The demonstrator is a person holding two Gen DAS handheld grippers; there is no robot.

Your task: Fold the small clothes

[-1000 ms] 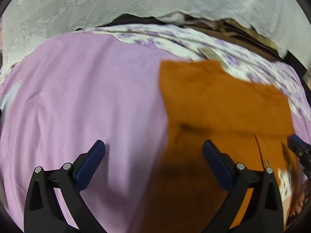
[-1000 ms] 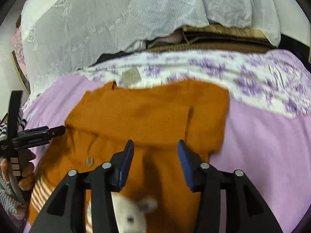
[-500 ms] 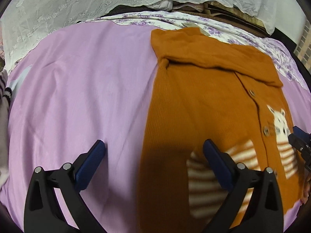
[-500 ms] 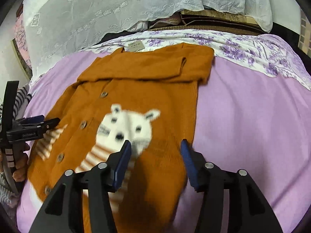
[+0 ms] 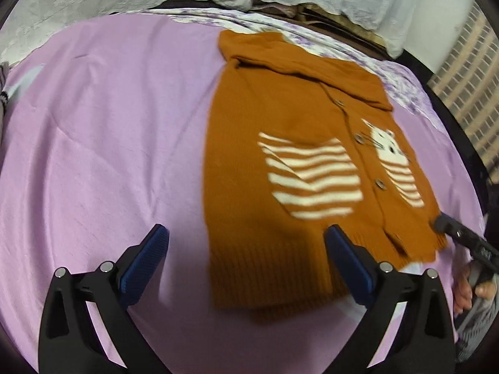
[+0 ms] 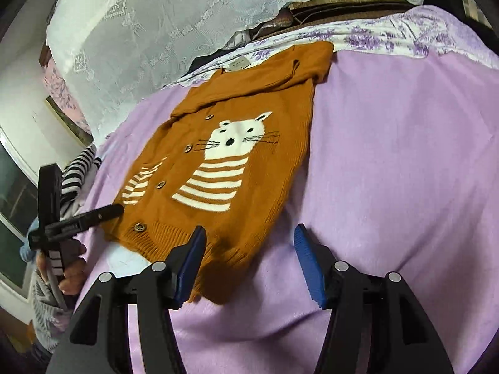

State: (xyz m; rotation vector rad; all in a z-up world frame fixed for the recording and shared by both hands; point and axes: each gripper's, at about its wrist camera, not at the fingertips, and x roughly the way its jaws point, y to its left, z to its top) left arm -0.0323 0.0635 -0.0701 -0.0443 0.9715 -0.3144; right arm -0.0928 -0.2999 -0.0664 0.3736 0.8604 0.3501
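Left wrist view: orange knitted kids' cardigan (image 5: 280, 162) w/ brown buttons, white cat motif and cream stripes lies flat on lilac bedsheet (image 5: 103, 143), button side up, collar end toward 12 o'clock, ribbed hem toward 6. Left gripper (image 5: 246, 258) hangs over the hem's left corner, blue pads wide apart, nothing pinched; left pad over bare sheet at 7 o'clock, right pad over the hem at 5. Slight blur on the knit. At 3–4 o'clock the tip of the right gripper (image 5: 443, 222) sits at the hem's other corner; contact — can't tell.

Right wrist view: right gripper (image 6: 249, 258) jaws have just been opening, now moderately wide w/ nothing gripped; left pad overlaps the hem's right corner, right pad over sheet only. Cardigan (image 6: 237, 155) fills centre, sleeves folded across the top near 12, paper tag (image 6: 238, 64) at collar. Left gripper (image 6: 106, 210) pokes in at 9 o'clock, held by person's hand (image 6: 70, 268), tip at hem edge. White lace cloth (image 6: 174, 18) at 11, floral purple-white sheet (image 6: 389, 34) at 1, striped black-white garment (image 6: 79, 168) at 9.
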